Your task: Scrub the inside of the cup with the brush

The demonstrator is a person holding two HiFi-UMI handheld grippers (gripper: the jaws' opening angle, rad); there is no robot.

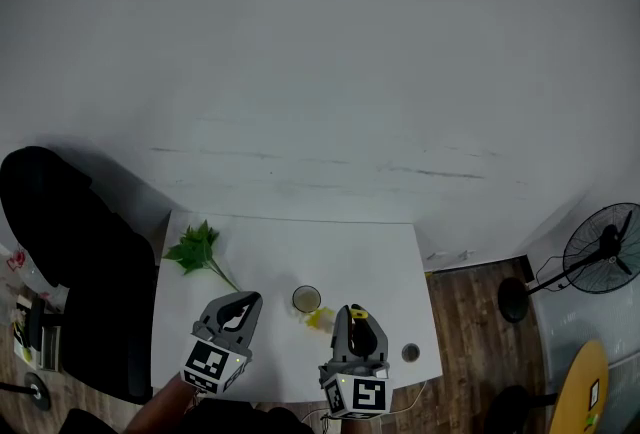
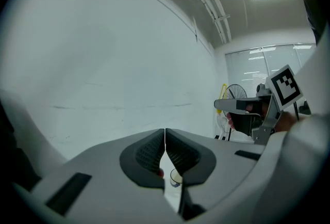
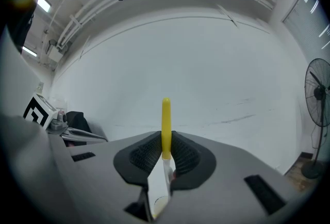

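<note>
Step in hand: brush secured, scrub not yet begun.

- Right tool (image 3: 165, 146): jaws clamped on the yellow handle of the brush (image 3: 165, 117). The handle end stands up above the pads, and a pale part runs down below them. I cannot make out the bristles.
- Left tool (image 2: 165, 141): jaws fully together, pads meeting, nothing between them.
- Cup (image 1: 306, 299): upright on the white tabletop (image 1: 380, 252), mouth open to the head view. It sits just ahead of both tools, right of the left tool (image 1: 243, 303) and left of the right tool (image 1: 352, 312). Neither tool touches it. In the left gripper view the cup (image 2: 175, 178) shows below the shut jaws.
- Green leafy sprig (image 1: 199, 250): ahead and left of the left tool, clear of the work.

Judgement: approach phase, with the brush's working end outside the cup.

Next move calls for:
- Carry the right tool forward and left until the brush is over the cup mouth.
- Lower the brush straight in, without touching the rim.
- The cup is free and probably light, so it may slide or tip under scrubbing. The left tool would have to open and grip the cup wall first.
</note>
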